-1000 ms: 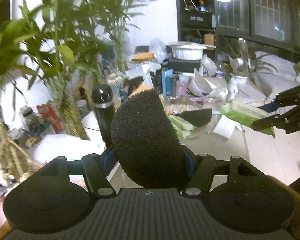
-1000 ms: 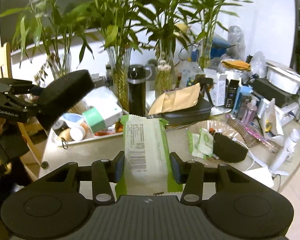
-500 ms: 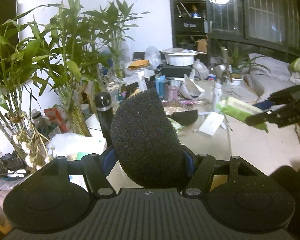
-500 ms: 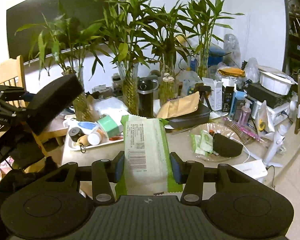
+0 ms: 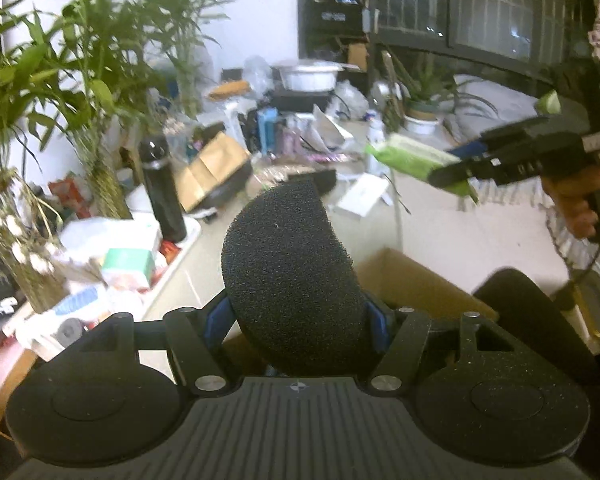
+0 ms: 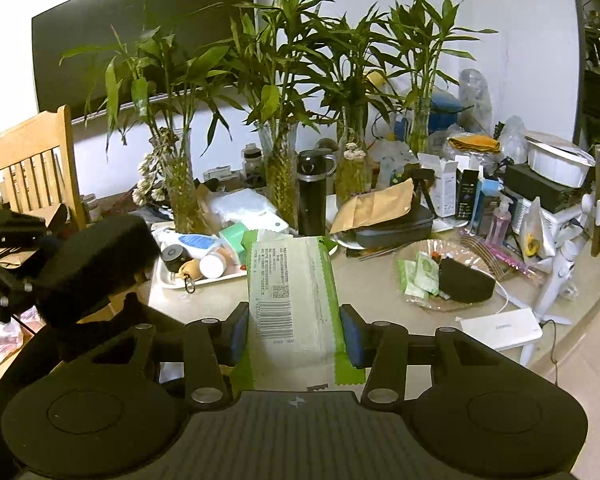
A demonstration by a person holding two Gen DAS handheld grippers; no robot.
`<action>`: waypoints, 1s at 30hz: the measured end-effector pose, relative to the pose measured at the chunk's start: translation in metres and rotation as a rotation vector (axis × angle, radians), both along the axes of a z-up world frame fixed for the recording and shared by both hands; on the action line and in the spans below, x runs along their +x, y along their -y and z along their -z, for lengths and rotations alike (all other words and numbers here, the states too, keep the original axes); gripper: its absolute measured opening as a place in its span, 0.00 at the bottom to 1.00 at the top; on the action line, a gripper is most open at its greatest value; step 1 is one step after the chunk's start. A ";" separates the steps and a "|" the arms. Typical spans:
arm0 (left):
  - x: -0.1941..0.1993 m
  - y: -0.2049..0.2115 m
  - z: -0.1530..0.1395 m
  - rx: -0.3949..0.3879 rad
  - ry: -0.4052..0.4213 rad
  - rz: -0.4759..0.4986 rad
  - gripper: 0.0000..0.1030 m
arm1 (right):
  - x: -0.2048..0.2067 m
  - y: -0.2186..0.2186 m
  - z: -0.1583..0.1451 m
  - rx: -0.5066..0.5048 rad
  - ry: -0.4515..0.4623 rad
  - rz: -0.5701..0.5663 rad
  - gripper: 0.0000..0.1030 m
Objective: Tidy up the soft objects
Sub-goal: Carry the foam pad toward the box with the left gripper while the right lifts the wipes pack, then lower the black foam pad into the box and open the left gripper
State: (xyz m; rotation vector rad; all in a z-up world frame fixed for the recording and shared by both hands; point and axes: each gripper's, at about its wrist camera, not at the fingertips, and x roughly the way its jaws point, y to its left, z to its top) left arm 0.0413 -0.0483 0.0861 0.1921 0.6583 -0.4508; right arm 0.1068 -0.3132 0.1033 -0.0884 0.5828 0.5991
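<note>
1. A black, coarse-pored foam sponge with a rounded top [image 5: 292, 276] sits clamped between the blue pads of the left gripper [image 5: 296, 320], standing up out of the jaws; in the right wrist view the same sponge [image 6: 96, 256] shows at the left edge, tilted, held out over the table's corner
2. A flat green and white plastic pack of wet wipes with a printed barcode [image 6: 292, 288] is pinched along its two long sides by the right gripper [image 6: 294, 330], its far end pointing toward the plants; in the left wrist view the pack [image 5: 416, 158] sticks out of that gripper at the right, held in a person's hand [image 5: 580, 196]
3. Just below and beyond the sponge in the left wrist view lies an open brown cardboard box [image 5: 412, 280], its near corner touching nothing that can be made out
4. A clear glass dish [image 6: 448, 268] on the pale table [image 6: 372, 284] holds another black sponge [image 6: 466, 280] and small green sachets [image 6: 420, 272]
5. Behind stand a tall black flask [image 6: 312, 192], a brown paper envelope on a dark case [image 6: 376, 204], a white tray of small bottles [image 6: 196, 268] and a row of bamboo stalks in glass vases [image 6: 280, 120]
6. A wooden slatted chair [image 6: 32, 164] stands at the left by the wall
</note>
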 end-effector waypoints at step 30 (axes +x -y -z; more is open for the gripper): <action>-0.034 0.001 0.048 -0.046 -0.114 -0.099 0.77 | -0.026 0.004 0.022 0.037 -0.089 0.014 0.48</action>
